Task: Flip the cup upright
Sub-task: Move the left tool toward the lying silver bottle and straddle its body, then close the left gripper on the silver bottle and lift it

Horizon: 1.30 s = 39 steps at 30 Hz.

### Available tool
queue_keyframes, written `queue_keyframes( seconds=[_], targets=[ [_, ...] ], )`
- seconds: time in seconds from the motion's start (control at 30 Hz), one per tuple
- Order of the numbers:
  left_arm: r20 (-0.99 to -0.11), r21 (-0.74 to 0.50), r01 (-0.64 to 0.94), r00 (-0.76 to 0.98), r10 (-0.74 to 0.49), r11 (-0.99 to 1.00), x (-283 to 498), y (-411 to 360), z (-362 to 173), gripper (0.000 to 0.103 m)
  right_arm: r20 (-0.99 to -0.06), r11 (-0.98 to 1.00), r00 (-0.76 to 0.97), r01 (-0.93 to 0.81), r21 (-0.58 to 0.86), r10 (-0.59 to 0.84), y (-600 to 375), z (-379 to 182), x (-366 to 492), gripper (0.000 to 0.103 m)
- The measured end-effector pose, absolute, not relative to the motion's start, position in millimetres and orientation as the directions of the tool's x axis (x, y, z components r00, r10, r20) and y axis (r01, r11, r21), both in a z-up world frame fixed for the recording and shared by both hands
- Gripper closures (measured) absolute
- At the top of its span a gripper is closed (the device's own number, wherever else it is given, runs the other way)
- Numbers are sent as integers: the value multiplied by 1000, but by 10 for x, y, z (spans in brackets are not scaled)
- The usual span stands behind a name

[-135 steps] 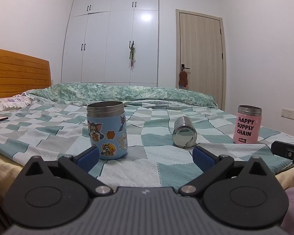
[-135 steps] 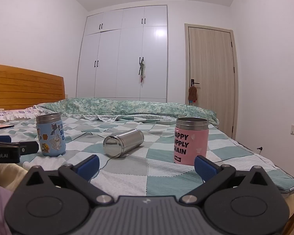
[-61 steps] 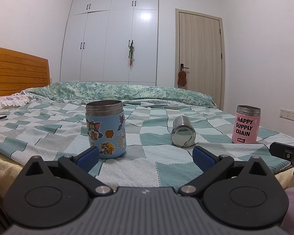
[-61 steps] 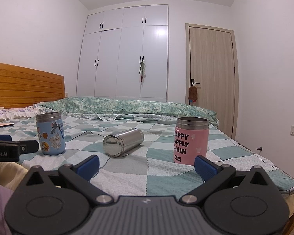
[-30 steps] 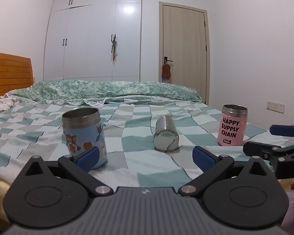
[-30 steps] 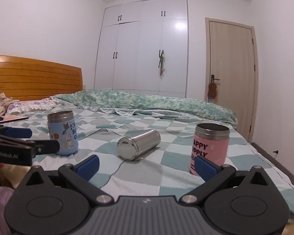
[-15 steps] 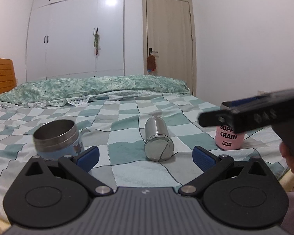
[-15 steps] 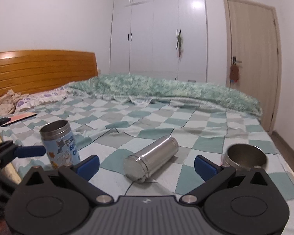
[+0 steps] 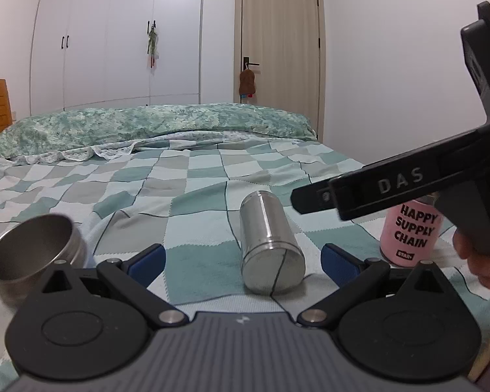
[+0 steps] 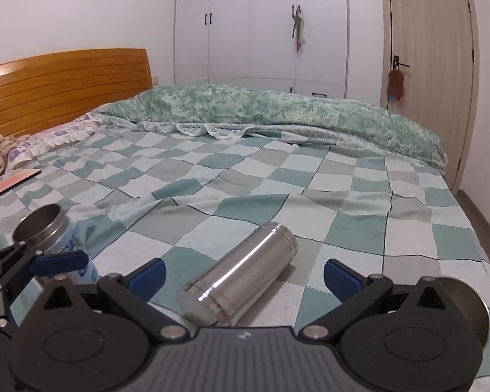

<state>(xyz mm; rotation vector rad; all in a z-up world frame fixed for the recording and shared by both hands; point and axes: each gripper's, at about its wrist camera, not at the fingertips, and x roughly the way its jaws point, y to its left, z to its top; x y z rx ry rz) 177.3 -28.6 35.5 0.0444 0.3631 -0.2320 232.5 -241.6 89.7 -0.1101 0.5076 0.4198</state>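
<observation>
**Three cups, two grippers, one bed**

Three cups are on the bed point(image 10: 277, 176): one steel cup point(image 9: 269, 243) lying on its side, one blue cup point(image 10: 54, 238) upright, one pink cup point(image 9: 411, 235) upright. Two grippers: left gripper point(image 9: 241, 258), right gripper point(image 10: 243, 272). One wardrobe point(image 10: 261, 26), one door point(image 10: 428, 49), one headboard point(image 10: 58, 88).

Your right gripper point(image 9: 313, 201) covers the top of the pink cup point(image 9: 410, 236), and in the right wrist view only that cup's dark rim shows. The blue cup point(image 10: 60, 245) is partly hidden behind your left gripper point(image 10: 62, 259).
</observation>
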Motion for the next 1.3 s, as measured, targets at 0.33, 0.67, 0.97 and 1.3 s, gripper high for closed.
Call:
queue_keyframes(
  seconds=[0.33,0.67,0.97,1.3],
  targets=[
    [-365,13,249,903,-227,968,1974,-345,416,0,-507,916,788,-401,7,349,-2370,847,2608,0],
    [-492,43,278,842,-222,960,2394,-561,579,0,-470,932,821,-362,10,324,-2598,904,2743,0],
    [-608,112,295,776,-170,949,2881,-974,645,0,-433,932,848,-360,-45,307,-3025,1073,2796,0],
    [-768,105,246,635,-79,964,3446,-1214,418,9,-479,937,839,-338,-91,256,-3354,1058,2986,0]
  ],
)
